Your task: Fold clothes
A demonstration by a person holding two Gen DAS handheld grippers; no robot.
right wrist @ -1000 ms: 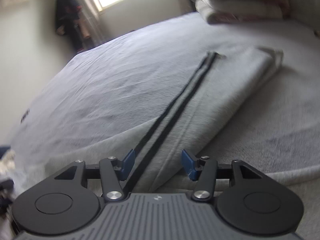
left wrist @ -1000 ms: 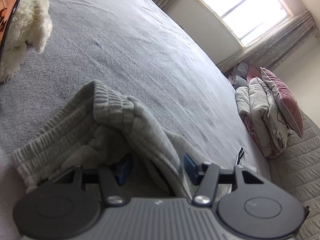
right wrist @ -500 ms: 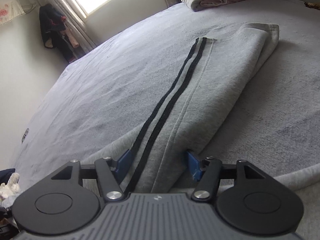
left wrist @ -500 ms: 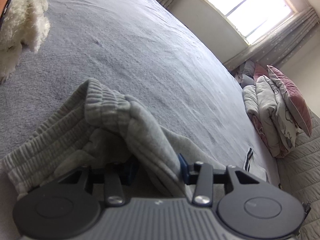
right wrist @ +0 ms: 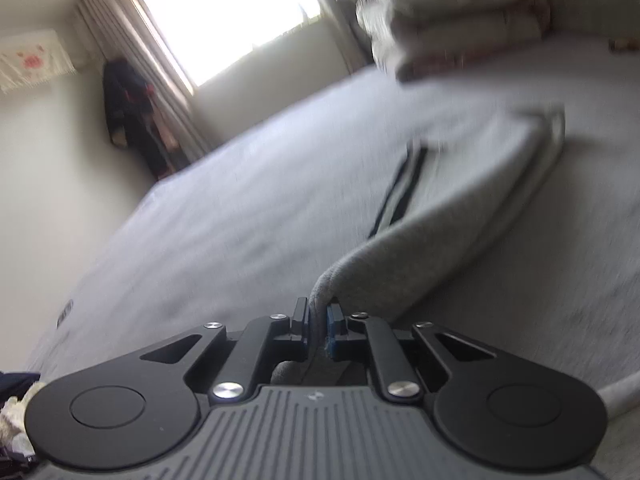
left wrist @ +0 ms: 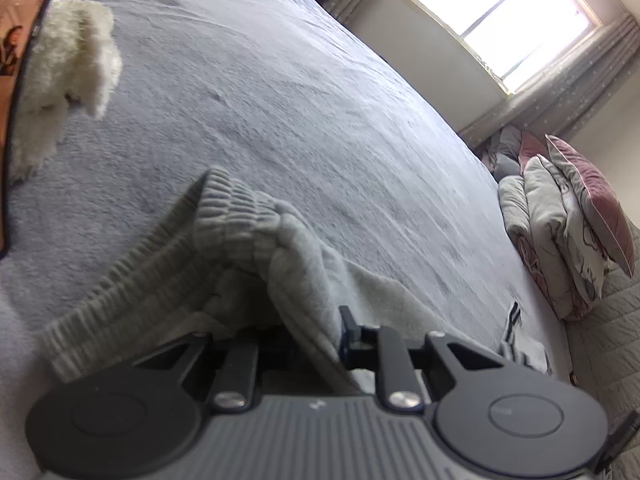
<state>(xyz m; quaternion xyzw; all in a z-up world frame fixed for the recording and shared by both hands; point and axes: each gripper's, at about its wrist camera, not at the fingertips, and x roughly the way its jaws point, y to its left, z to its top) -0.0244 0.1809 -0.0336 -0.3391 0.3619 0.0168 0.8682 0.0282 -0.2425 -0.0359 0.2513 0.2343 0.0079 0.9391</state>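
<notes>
Grey sweatpants point(right wrist: 460, 240) apparently pinched, both grippers closing

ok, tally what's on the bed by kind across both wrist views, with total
Grey sweatpants with black side stripes, pinched by both tongs, left and right, both closing: 1
White fluffy plush item: 1
Stack of folded bedding: 1
Pink pillow: 1
Total: 4
</notes>
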